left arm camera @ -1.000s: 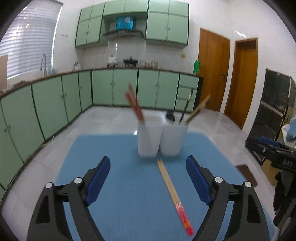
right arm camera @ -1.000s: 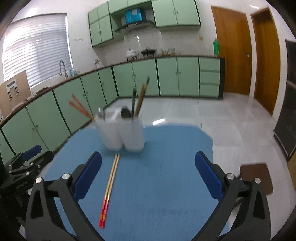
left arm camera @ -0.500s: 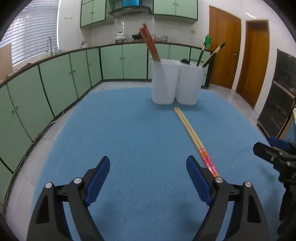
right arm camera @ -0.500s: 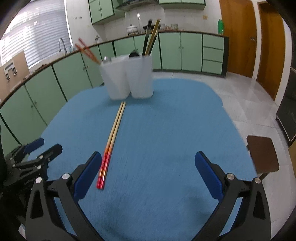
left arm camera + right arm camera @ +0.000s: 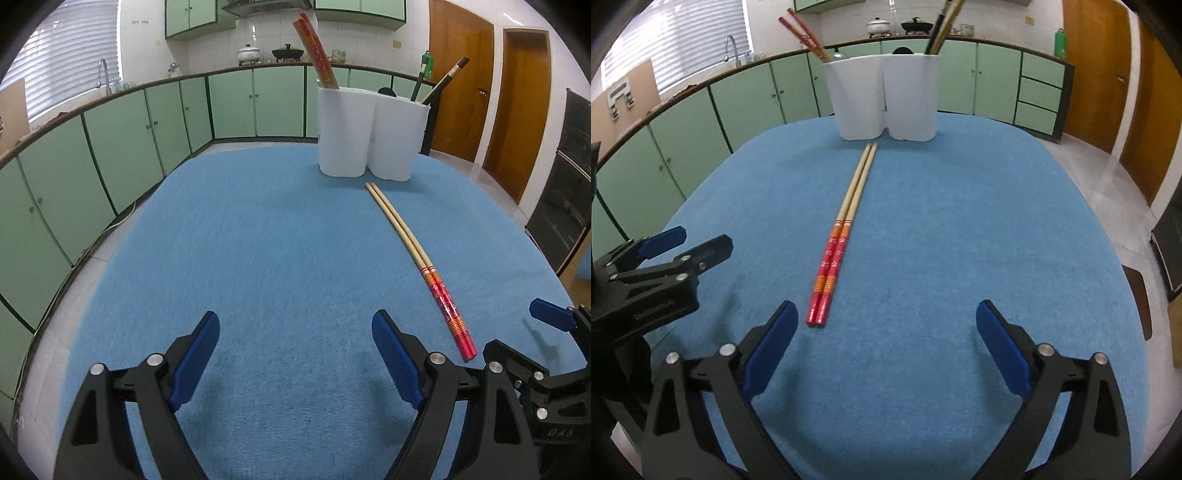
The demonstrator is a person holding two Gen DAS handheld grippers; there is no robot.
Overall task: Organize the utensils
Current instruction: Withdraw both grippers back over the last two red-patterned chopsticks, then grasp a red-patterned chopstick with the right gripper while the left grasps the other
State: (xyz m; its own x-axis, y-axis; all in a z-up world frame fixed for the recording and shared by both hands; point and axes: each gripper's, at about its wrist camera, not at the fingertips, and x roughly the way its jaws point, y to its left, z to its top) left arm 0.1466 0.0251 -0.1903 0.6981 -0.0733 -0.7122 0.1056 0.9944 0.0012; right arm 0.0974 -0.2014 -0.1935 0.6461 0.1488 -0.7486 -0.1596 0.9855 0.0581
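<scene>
A pair of wooden chopsticks [image 5: 417, 258] with red ends lies side by side on the blue tablecloth [image 5: 277, 258], pointing at a white two-compartment holder [image 5: 371, 136]. They also show in the right wrist view [image 5: 844, 236], with the holder [image 5: 882, 99] behind. The holder's left compartment has red chopsticks [image 5: 316, 55]; its right one has dark utensils [image 5: 443, 79]. My left gripper [image 5: 295, 350] is open and empty, low over the cloth, left of the chopsticks' red ends. My right gripper [image 5: 886, 339] is open and empty, just right of them.
The table stands in a kitchen with green cabinets [image 5: 110, 147] along the left and back walls. Wooden doors [image 5: 491, 92] are at the right. A brown stool [image 5: 1141, 299] stands on the floor beside the table's right edge.
Both grippers have come down low over the near part of the cloth. The chopsticks and holder have not moved. Both jaws stay open.
</scene>
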